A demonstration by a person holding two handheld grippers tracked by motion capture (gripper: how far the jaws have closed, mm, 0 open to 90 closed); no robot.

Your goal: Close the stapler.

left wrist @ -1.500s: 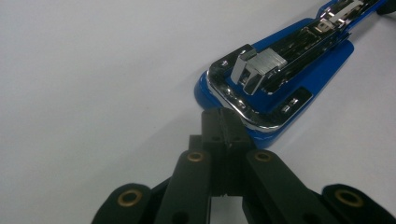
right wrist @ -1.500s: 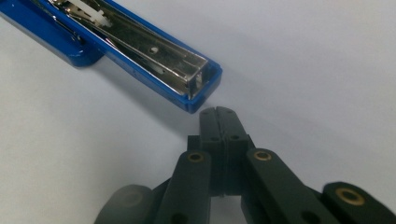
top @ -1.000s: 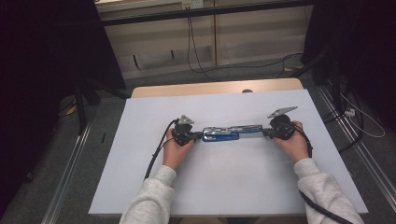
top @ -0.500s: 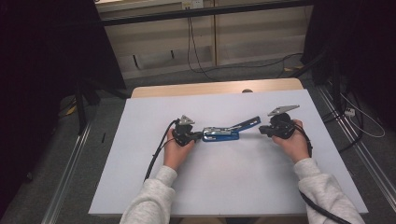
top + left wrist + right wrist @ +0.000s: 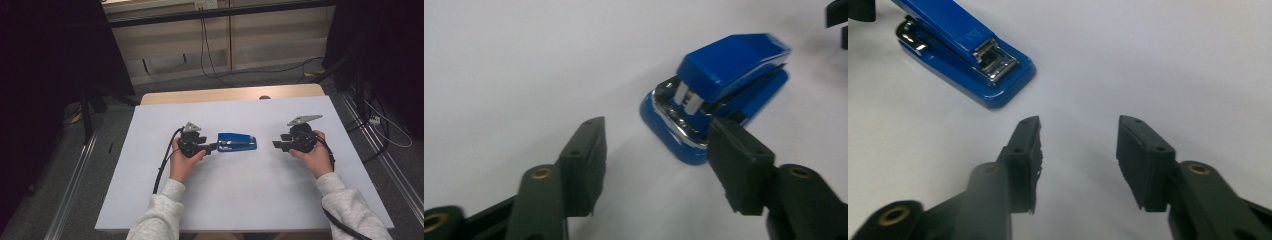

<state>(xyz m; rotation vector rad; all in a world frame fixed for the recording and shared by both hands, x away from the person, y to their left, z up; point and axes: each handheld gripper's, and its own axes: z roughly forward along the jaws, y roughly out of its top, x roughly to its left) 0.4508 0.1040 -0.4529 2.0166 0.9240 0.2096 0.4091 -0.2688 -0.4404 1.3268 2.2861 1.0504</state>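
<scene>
Black jaws of the left gripper (image 5: 651, 165) have just been opening and stand apart, nothing clamped, one pad just beside the small blue plastic stapler with chrome insides (image 5: 719, 85). Right gripper (image 5: 1078, 160) has likewise just spread, empty, clear of the stapler, which lies closed on the white table (image 5: 240, 200) between both.

White table (image 5: 250, 200), blue stapler (image 5: 238, 141) lying flat near its middle
</scene>
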